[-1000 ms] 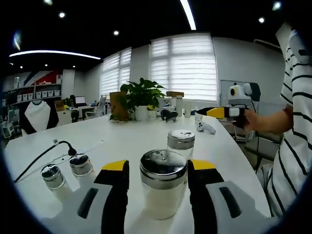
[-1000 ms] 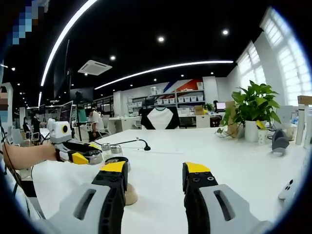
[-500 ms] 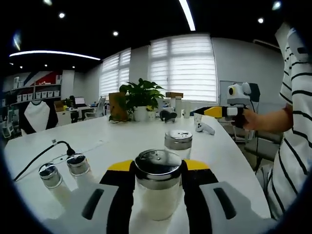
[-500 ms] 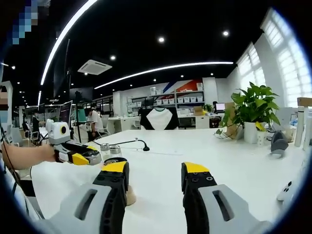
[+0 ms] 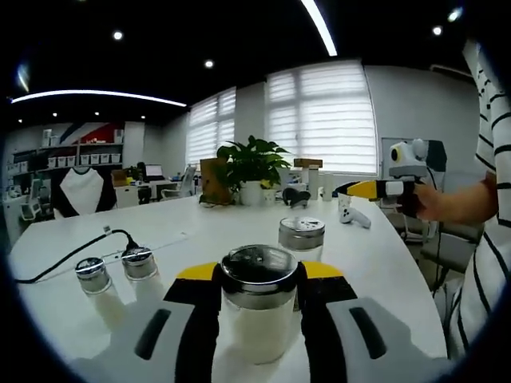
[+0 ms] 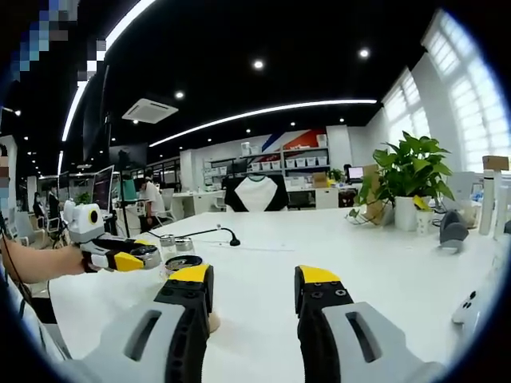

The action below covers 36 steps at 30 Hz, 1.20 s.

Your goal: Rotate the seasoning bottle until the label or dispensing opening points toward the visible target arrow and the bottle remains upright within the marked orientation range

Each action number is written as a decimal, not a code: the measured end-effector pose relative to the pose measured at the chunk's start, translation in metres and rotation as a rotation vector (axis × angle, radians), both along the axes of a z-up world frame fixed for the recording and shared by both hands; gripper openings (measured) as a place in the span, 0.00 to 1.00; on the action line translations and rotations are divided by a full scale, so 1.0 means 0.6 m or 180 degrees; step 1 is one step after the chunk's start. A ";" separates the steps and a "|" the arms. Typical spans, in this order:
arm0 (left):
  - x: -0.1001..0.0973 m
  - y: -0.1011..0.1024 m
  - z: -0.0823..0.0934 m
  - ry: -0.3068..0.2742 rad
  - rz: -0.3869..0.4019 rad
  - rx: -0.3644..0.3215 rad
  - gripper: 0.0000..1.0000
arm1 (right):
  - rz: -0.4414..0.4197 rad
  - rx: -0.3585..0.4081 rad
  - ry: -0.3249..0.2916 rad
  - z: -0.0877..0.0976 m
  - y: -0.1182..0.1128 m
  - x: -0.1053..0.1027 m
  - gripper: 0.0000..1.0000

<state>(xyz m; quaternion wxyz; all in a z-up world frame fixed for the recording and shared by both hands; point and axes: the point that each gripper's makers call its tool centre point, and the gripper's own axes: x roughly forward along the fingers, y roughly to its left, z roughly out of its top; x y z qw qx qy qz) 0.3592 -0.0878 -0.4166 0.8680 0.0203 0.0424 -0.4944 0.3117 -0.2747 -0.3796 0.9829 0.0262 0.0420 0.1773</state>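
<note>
We are in a big office. We see a long white table [image 6: 383,247], wide windows with blinds [image 5: 319,116], shelves with white boxes [image 6: 307,162], a computer screen [image 6: 102,190], a green plant in a pot [image 5: 251,163], and long lights on the dark ceiling [image 6: 263,112].

1. We see our right gripper [image 6: 254,297] low over the white table [image 6: 375,263], its yellow-tipped jaws parted with bare tabletop between them.
2. At left, a hand [image 6: 32,259] holds our left gripper [image 6: 142,257], its jaws closed around a metal-capped seasoning bottle [image 6: 147,254].
3. Two small shakers [image 6: 176,244] stand just behind it, beside a black cable [image 6: 209,234].
4. A potted plant [image 6: 407,177] stands at the far right.
</note>
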 end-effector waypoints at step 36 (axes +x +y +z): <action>0.006 0.007 0.051 -0.0072 -0.0477 0.0089 0.55 | 0.0156 0.0027 -0.0056 0.006 0.018 -0.006 0.41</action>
